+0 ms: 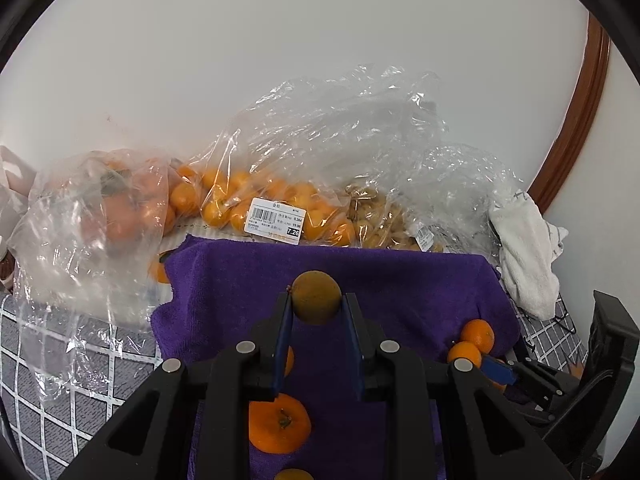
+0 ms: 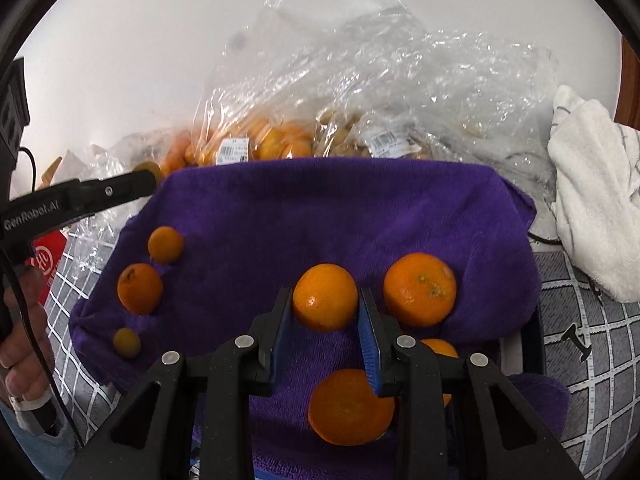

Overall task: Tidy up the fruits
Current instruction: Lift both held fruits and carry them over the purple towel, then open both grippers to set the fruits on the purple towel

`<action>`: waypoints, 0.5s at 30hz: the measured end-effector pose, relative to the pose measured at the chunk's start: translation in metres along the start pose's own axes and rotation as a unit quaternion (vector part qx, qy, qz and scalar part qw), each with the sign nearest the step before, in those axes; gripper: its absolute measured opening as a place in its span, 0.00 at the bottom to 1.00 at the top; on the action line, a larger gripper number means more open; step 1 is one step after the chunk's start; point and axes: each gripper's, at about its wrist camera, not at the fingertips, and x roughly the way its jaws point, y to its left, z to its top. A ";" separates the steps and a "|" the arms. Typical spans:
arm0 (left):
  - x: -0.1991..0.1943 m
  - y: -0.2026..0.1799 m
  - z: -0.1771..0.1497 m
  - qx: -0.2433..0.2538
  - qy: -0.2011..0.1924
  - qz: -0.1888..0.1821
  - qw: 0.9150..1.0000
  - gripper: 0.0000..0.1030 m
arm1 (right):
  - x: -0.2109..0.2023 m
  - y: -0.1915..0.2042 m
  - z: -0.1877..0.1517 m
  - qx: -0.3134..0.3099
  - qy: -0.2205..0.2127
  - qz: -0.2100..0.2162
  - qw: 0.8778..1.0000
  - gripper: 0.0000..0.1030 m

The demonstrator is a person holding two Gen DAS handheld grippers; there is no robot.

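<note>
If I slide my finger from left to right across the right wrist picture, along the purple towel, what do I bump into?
Person's hand → small loose orange → orange held in the right gripper → big orange → white cloth.

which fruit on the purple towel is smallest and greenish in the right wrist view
The little fruit at the purple towel's lower-left edge, duller and smaller than the orange ones.

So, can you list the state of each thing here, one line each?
Left gripper: shut on a small dull-orange fruit.
Right gripper: shut on a bright orange citrus fruit.
Purple towel: spread flat, loose fruits resting on it.
Labelled bag of oranges: lying behind the towel, still full.
White cloth: crumpled at the right.
</note>
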 end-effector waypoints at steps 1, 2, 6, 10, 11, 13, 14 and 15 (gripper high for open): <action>0.000 -0.002 0.000 0.004 0.000 0.003 1.000 0.23 | 0.001 0.000 -0.001 0.000 0.002 -0.001 1.000 0.31; 0.000 -0.003 -0.001 0.007 0.000 0.006 1.000 0.23 | 0.003 0.000 -0.002 0.000 0.005 -0.002 1.000 0.31; 0.003 -0.002 0.000 0.004 0.007 0.000 1.000 0.23 | 0.002 0.000 -0.003 -0.001 0.005 -0.004 1.000 0.31; 0.005 0.002 0.000 -0.004 0.020 -0.021 1.000 0.23 | -0.012 -0.003 -0.001 0.004 -0.012 0.000 1.000 0.39; 0.006 0.003 -0.001 -0.005 0.024 -0.029 0.999 0.23 | -0.017 -0.005 0.000 0.006 -0.018 0.000 1.000 0.39; 0.008 0.002 -0.002 -0.009 0.033 -0.044 0.998 0.23 | -0.028 -0.008 0.001 0.007 -0.032 -0.001 0.999 0.39; 0.009 0.000 -0.002 -0.010 0.039 -0.053 0.998 0.23 | -0.036 -0.010 0.002 0.005 -0.043 -0.004 0.999 0.40; 0.010 -0.002 -0.004 -0.008 0.044 -0.059 0.997 0.23 | -0.039 -0.011 0.002 0.004 -0.049 -0.008 0.999 0.40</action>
